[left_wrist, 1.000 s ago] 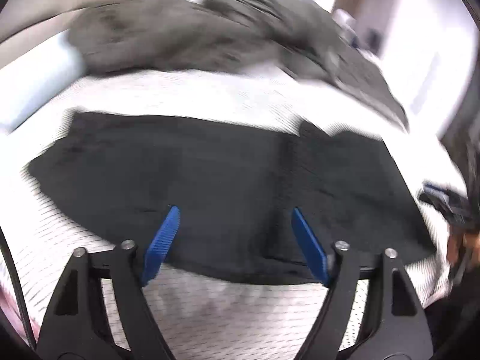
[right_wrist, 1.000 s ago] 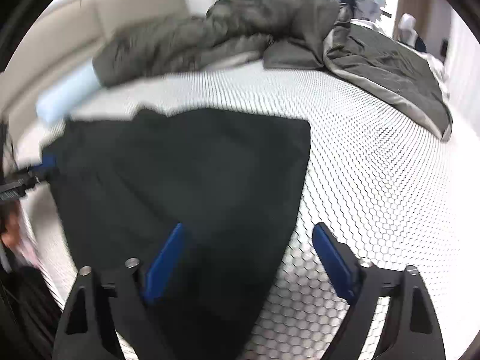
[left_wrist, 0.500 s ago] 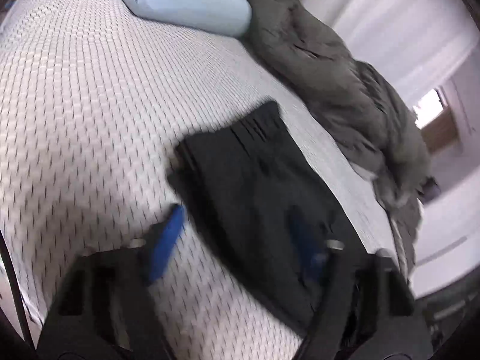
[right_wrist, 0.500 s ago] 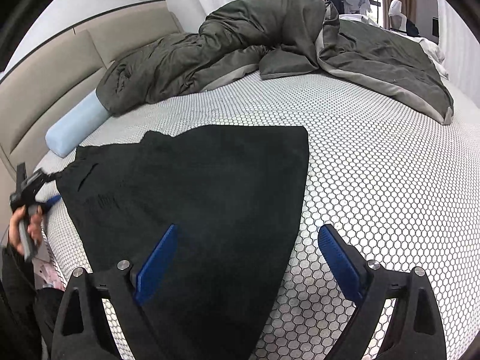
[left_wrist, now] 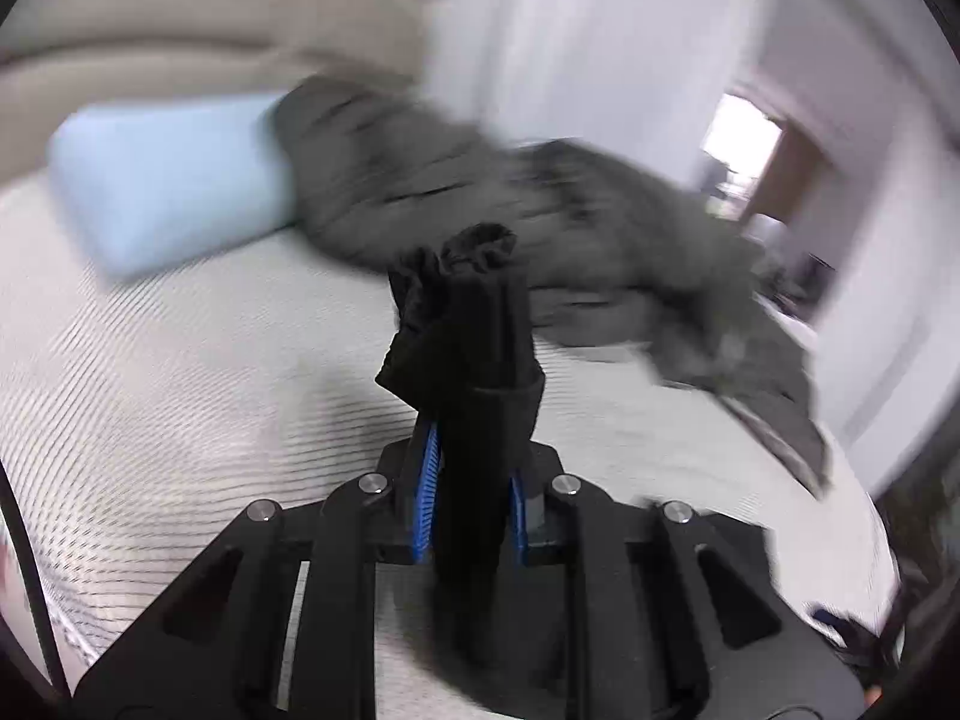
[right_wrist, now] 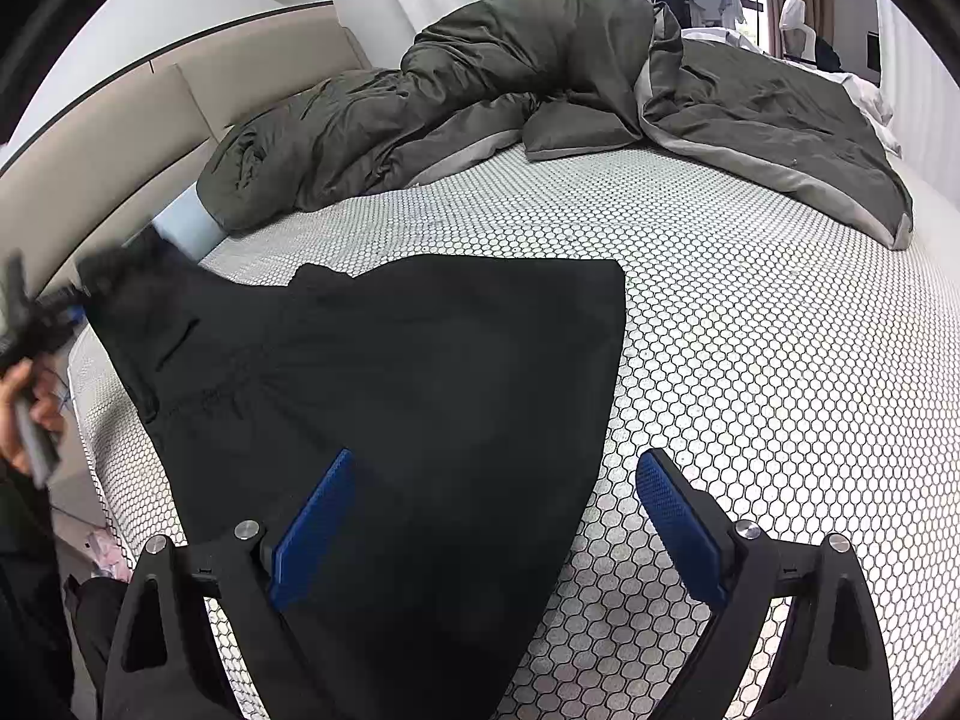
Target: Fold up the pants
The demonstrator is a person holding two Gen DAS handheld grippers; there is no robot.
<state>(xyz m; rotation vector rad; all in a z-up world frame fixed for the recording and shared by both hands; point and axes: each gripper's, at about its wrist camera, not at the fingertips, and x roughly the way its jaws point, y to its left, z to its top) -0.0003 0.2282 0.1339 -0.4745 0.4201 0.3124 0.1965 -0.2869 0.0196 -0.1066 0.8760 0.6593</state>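
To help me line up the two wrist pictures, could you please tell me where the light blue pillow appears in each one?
Left wrist view: the light blue pillow lies large and blurred at upper left, below the headboard.
Right wrist view: only a small patch of it shows at the left, tucked under the end of the grey duvet.
Shared landmark: the grey duvet, which lies against the pillow's end in both.
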